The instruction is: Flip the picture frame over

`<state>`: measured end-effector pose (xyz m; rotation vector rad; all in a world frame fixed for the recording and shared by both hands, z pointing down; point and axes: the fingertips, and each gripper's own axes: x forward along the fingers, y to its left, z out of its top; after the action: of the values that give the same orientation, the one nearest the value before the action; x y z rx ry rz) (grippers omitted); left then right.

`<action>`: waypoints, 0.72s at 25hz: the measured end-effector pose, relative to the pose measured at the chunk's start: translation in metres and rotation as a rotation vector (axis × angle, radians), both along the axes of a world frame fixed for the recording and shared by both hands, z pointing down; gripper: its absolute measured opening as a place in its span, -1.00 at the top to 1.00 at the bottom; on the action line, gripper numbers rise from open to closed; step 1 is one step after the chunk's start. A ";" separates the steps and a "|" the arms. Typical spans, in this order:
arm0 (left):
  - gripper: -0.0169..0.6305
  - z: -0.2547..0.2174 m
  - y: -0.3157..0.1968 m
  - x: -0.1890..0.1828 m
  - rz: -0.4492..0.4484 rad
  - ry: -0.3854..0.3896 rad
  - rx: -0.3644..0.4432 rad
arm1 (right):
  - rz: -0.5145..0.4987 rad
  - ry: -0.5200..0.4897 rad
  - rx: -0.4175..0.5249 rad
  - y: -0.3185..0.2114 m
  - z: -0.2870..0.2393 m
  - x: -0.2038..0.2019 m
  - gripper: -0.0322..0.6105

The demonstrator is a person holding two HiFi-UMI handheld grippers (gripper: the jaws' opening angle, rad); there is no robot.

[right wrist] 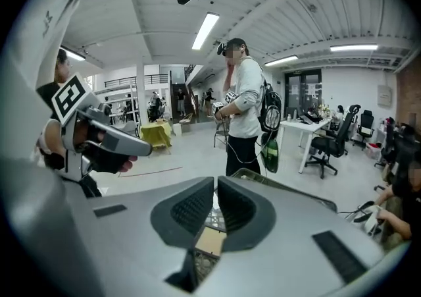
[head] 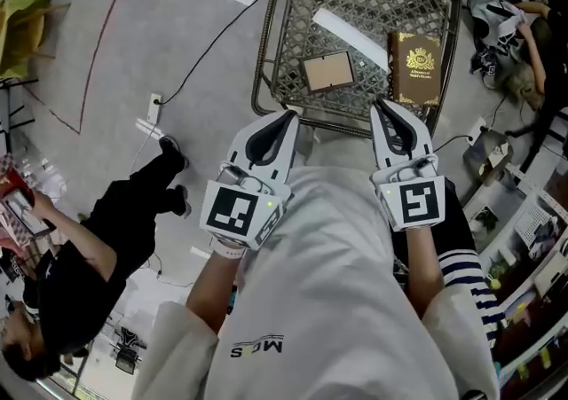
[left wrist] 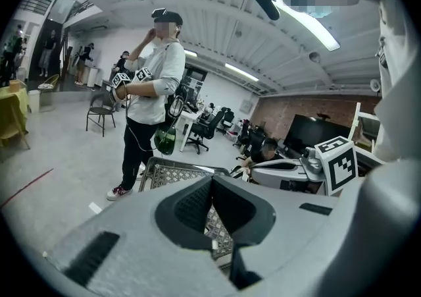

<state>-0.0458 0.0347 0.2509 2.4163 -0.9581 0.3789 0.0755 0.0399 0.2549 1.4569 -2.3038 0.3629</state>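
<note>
The picture frame (head: 327, 71) lies flat on the wire-mesh counter (head: 269, 35), roughly mid-way across and closer to the near edge, tan side up. A dark book (head: 415, 68) with gold print sits by the right edge, apart from the frame. Both grippers hover just off the near edge, touching nothing. The left hand-held gripper (head: 288, 114) has its jaws pressed together and empty, same deal with the right hand-held gripper (head: 380, 105).
</note>
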 end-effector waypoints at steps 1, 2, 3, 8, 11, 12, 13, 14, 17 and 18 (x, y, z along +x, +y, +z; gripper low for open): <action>0.87 0.003 0.000 0.000 0.000 -0.008 -0.001 | -0.007 -0.002 0.004 -0.002 0.001 -0.002 0.84; 0.87 0.007 0.000 -0.001 -0.003 -0.015 -0.003 | -0.015 -0.002 0.006 -0.003 0.004 -0.003 0.84; 0.87 0.011 0.000 -0.001 -0.006 -0.020 -0.006 | -0.024 -0.001 0.002 -0.004 0.009 -0.004 0.84; 0.87 0.035 0.003 -0.006 -0.026 -0.053 -0.037 | -0.087 -0.001 -0.073 -0.004 0.040 -0.012 0.82; 0.87 0.048 -0.002 -0.009 -0.045 -0.070 -0.032 | -0.129 0.017 -0.100 -0.008 0.060 -0.017 0.67; 0.87 0.053 -0.002 -0.011 -0.053 -0.073 -0.034 | -0.143 0.021 -0.106 -0.009 0.066 -0.019 0.66; 0.87 0.058 -0.002 -0.013 -0.061 -0.077 -0.039 | -0.158 0.025 -0.113 -0.010 0.072 -0.021 0.65; 0.87 0.063 -0.002 -0.014 -0.068 -0.079 -0.044 | -0.174 0.032 -0.120 -0.010 0.078 -0.022 0.64; 0.87 0.077 -0.002 -0.017 -0.082 -0.088 -0.059 | -0.220 0.058 -0.143 -0.009 0.097 -0.025 0.61; 0.87 0.082 -0.002 -0.017 -0.081 -0.093 -0.063 | -0.225 0.058 -0.153 -0.009 0.105 -0.025 0.61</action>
<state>-0.0631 0.0329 0.3330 2.3126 -1.0654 0.4886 0.0503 0.0309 0.3600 1.1077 -2.3075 0.4145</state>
